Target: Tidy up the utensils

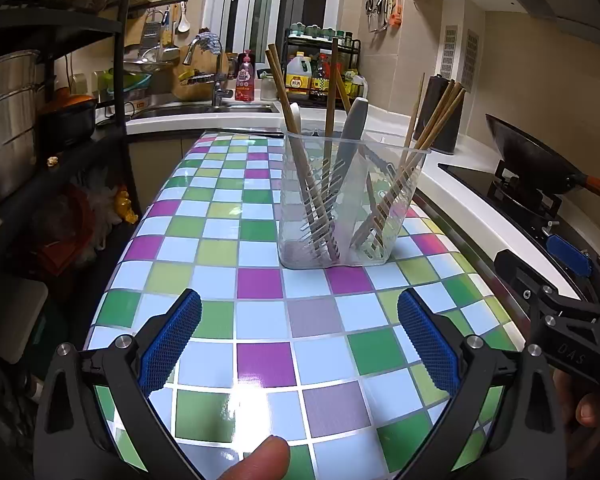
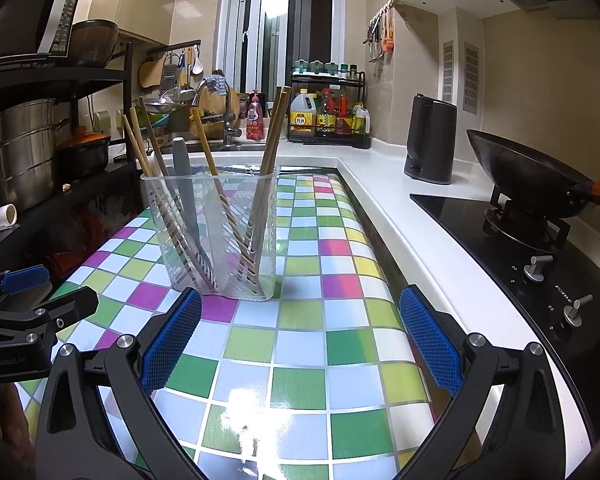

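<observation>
You have one clear utensil holder point(image 1: 352, 204) on checkered table point(image 1: 260, 304). Inside it: one grey-handled utensil point(image 1: 354, 132), plus wooden chopsticks point(image 1: 436, 120), roughly eight or nine sticks, exact count unclear through plastic. You hold two grippers: left gripper point(image 1: 300, 344), right gripper point(image 2: 300, 340). Around you: one wok point(image 2: 532, 172), one dark kettle point(image 2: 430, 140), one faucet point(image 2: 220, 112), two stove knobs point(image 2: 538, 268).
</observation>
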`<state>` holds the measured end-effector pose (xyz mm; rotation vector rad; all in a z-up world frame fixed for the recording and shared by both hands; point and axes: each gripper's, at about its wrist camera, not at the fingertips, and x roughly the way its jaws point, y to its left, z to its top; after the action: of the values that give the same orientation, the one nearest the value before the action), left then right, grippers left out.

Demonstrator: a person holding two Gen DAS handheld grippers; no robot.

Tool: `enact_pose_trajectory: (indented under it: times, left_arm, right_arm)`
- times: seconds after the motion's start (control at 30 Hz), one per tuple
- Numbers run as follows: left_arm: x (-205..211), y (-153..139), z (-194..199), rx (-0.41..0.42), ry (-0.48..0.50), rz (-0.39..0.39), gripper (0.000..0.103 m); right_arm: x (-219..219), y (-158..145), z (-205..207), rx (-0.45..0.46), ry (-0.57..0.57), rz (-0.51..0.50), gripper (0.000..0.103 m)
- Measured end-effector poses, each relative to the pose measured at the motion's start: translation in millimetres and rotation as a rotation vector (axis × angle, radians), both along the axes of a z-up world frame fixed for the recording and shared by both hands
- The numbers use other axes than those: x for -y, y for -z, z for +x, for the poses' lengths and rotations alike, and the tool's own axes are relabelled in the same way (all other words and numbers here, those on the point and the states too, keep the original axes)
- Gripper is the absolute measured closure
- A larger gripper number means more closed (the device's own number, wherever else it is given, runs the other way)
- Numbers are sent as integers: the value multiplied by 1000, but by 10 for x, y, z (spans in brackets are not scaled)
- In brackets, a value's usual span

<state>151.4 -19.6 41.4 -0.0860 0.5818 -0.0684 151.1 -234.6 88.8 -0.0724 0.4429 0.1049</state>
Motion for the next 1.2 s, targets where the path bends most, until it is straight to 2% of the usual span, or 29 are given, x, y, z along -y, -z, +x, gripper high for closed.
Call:
enact_pose_trajectory:
  times: [1.2]
  left_arm:
    - [16, -21, -8, 4, 5, 1, 8]
  right_arm:
    - [6, 3, -9, 11, 3, -7, 5]
